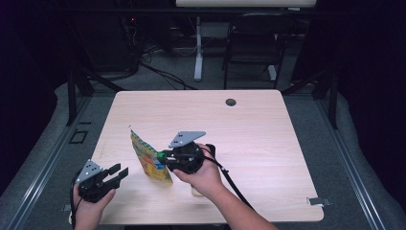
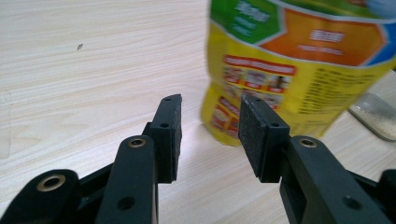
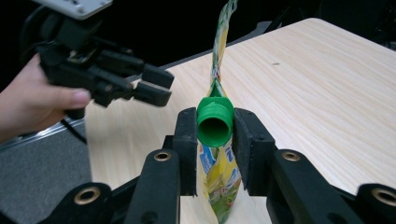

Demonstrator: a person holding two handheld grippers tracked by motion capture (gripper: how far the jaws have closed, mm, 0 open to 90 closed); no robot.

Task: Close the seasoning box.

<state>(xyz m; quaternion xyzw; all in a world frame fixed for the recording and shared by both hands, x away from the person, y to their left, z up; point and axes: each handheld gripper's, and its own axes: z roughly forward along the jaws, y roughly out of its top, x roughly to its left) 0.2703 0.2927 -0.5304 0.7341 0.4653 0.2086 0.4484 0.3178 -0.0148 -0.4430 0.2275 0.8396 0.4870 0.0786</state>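
Pouch [image 1: 149, 159] stands upright on counter [image 1: 268, 139], lower centre-left of high view. Right gripper [image 3: 215, 135] jaws clamped on its green cap [image 3: 215, 122], the stiff part & best hold. Body prob. light, floppy, slick. Left gripper [image 1: 118, 171] jaws apart, empty, near pouch.

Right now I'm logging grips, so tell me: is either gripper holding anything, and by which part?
The right gripper is closed on the yellow pouch at its green spout, one pad on each side. The left gripper is open and holds nothing.
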